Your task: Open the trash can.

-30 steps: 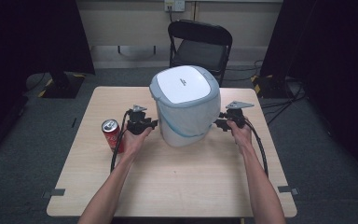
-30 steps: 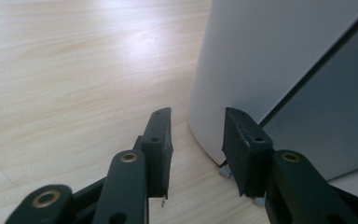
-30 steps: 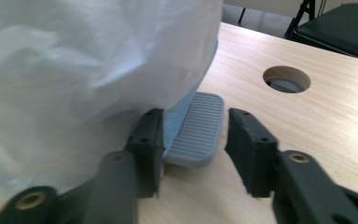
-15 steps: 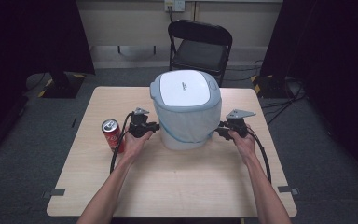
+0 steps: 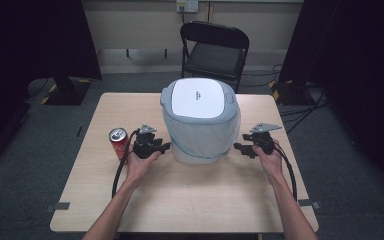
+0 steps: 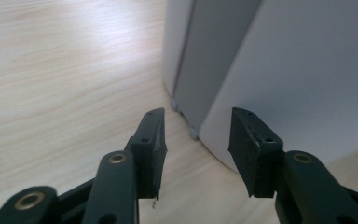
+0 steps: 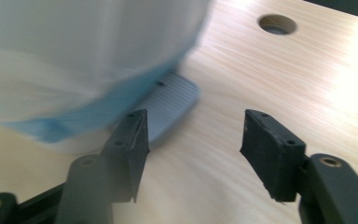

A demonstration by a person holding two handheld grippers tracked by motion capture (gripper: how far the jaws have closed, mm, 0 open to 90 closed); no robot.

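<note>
Pale wooden table (image 5: 190,200) carried big white-lidded grey plastic bin (image 5: 200,122), now level; left gripper (image 5: 164,147), right gripper (image 5: 239,147) fingers just opened, empty, backed off: bin released.

Recording studio: black curtains (image 5: 25,40), folding chair (image 5: 214,50), taped floor cables (image 5: 300,107).

A red soda can (image 5: 118,140) stands on the wooden table (image 5: 180,200) — a black folding chair (image 5: 214,50) behind.
</note>
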